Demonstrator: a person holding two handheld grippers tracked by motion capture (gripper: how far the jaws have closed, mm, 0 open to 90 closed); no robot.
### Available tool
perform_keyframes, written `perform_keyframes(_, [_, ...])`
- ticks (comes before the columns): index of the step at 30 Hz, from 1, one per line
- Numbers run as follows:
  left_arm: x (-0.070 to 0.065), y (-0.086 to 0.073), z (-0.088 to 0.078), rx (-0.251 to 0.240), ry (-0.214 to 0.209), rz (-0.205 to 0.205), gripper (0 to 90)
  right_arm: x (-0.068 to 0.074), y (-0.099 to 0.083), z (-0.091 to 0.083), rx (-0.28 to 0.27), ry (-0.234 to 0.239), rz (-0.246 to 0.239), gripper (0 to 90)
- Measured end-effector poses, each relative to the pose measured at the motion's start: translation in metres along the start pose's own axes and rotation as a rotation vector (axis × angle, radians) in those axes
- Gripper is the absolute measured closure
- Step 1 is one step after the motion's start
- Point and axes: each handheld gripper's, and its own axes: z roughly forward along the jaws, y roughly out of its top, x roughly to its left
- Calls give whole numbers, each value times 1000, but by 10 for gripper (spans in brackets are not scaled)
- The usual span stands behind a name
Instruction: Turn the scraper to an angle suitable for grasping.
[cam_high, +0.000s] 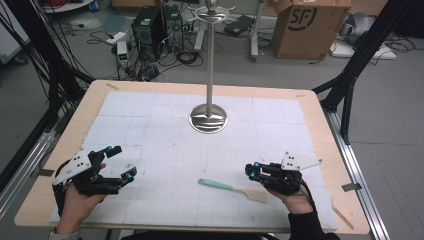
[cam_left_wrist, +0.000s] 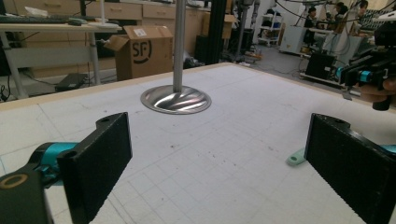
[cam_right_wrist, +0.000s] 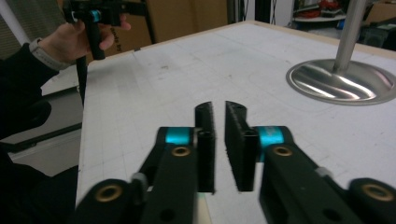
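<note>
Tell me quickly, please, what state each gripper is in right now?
Left gripper: open, holding nothing.
Right gripper: jaws nearly together, nothing between them.

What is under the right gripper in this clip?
Under the right gripper lies a spatula on the white mat: its green handle and pale blade tip stick out. The gripper covers part of the blade, so contact cannot be judged. Its fingers are nearly together, nothing visible between.

Box in the high view: a brown cardboard box (cam_high: 310, 25) on the floor, upper right of the frame, has big dark letters "SF" inside a round ring.
Box in the left gripper view: the same brown box (cam_left_wrist: 144, 51), upper left of the frame, shows "SF" in a ring too.
Small sticker on the box: too tiny to read.
</note>
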Motion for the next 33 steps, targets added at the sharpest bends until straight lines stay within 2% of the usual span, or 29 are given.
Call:
perform_keyframes(5, [1, -1, 1, 4, 3, 2, 81, 2, -3, 11, 55, 14, -13, 895])
perform_keyframes(13, [0, -2, 1, 10, 3, -1, 82, 12, -9, 42, 176, 43, -65, 895])
perform_keyframes(23, [1, -2, 2, 16, 3, -1, 82, 24, -16, 77, 326, 66, -103, 896])
perform_keyframes(27, [1, -3, 2, 20, 4, -2, 82, 26, -19, 83, 369, 68, -111, 896])
perform_keyframes(28, [1, -3, 2, 19, 4, -3, 82, 26, -20, 86, 395, 60, -115, 897])
perform_keyframes(32, [1, -3, 2, 21, 6, -4, 82, 26, -20, 87, 406, 58, -106, 898])
perform_keyframes(33, [1, -3, 2, 21, 6, -4, 82, 25, -20, 87, 408, 34, -116, 898])
